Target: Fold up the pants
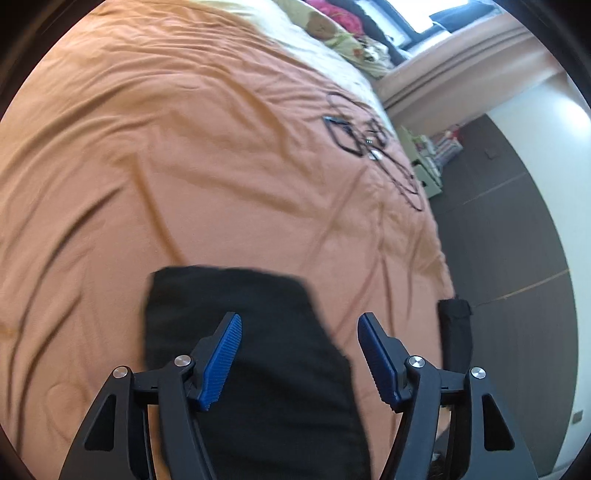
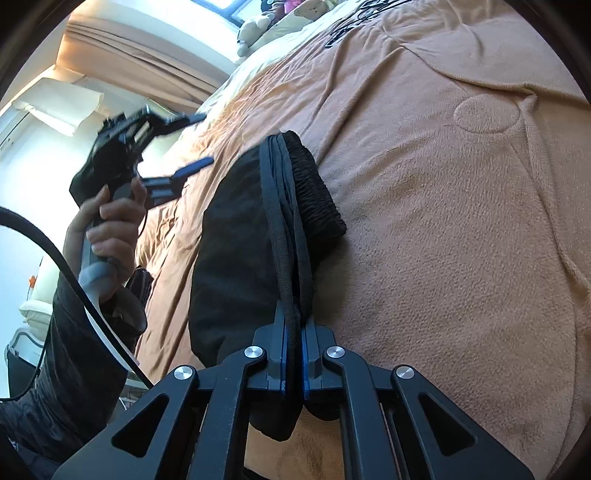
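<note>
Bedroom: blanketed bed (image 1: 184,147), curtained window (image 1: 424,18).

Open blanket (image 1: 184,166) beyond pants (image 1: 251,332)

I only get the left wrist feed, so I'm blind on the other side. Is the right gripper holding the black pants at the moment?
Observer: Yes. The right gripper is shut on the pants, pinching stacked edges of the fabric.
Operator: Which part of the pants?
Observer: The end with the ribbed waistband, which rests on the orange blanket.
Operator: Does my left gripper touch anything?
Observer: No. From the right wrist view the left gripper stands open above the bed with nothing between its fingers, held in a hand.
</note>
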